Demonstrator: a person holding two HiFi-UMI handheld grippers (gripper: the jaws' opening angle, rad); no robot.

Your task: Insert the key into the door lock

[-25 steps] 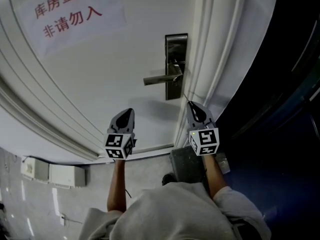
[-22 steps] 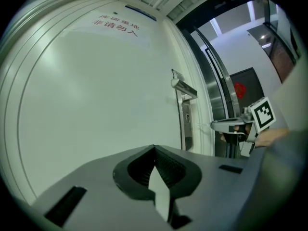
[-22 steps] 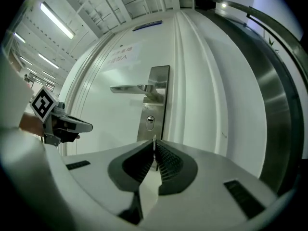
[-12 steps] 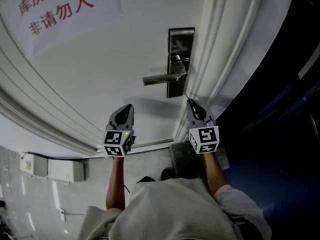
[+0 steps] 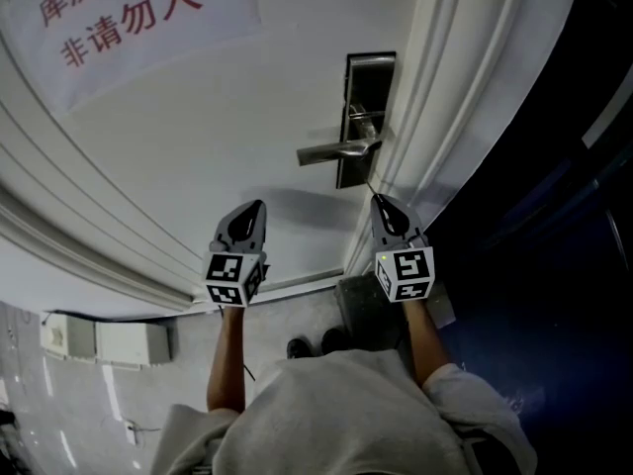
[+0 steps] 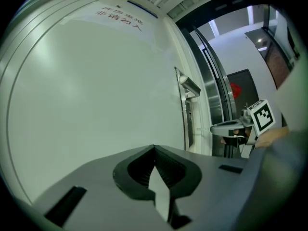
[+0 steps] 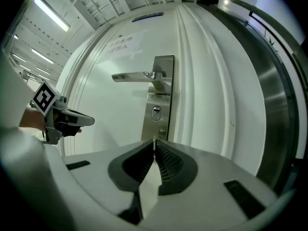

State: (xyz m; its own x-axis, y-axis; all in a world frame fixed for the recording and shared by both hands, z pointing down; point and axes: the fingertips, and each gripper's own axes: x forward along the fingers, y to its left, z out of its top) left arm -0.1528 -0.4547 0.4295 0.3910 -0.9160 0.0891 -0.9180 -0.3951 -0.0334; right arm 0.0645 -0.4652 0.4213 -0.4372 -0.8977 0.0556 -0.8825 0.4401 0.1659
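- Two claws face the white door point(image 5: 198, 137). The key point(image 7: 154, 139) is a thin metal blade, and only its tip shows beyond the right claw point(image 7: 154, 146).
- I judge the key light, stiff and a little slippery. It is best pinched by its flat head, so the blade stays free.
- The right claw is closed tight on the key. It is near the keyhole point(image 7: 156, 112) in the lock plate point(image 7: 155, 127), under the handle point(image 7: 137, 76), but not touching.
- The left claw point(image 6: 154, 149) is also closed, with nothing in it and touching nothing.
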